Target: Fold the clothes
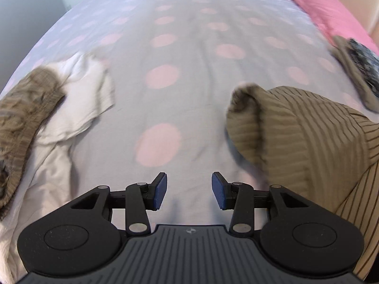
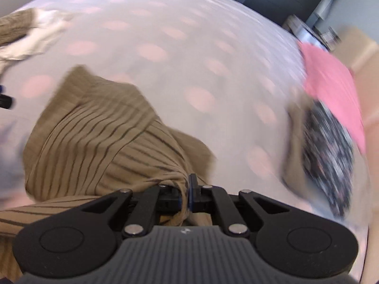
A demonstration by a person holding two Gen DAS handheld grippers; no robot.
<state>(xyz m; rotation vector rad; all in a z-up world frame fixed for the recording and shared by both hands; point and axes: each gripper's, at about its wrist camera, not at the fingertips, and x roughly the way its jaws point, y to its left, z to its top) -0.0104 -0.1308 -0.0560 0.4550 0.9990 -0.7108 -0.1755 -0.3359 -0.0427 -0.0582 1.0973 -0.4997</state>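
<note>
On the bed [image 1: 189,71], over its grey sheet with pink dots, the right claw [image 2: 186,195] is clamped on a bunched fold of the tan striped garment [image 2: 94,130], the cloth pinched between its blue pads and trailing off to the left of that view. From the left wrist view the same garment [image 1: 296,130] lies heaped at the right, just beside the left claw [image 1: 189,190], which stands partly open over bare sheet with nothing between its pads.

The step in hand looks like drawing this garment out onto open sheet so it can be laid flat. To do it well, the right claw should keep its pinch firm, since a thick bunch like this can slip. The left claw would do best to take a free edge or corner of the heap, well apart from the right grip, so the two can spread the cloth evenly.

A white garment [image 1: 78,99] and a brown ribbed one [image 1: 26,108] lie at the left; a pink cloth [image 2: 331,90] and a dark flecked piece [image 2: 324,153] lie at the right, so the clear middle is the place to fold
</note>
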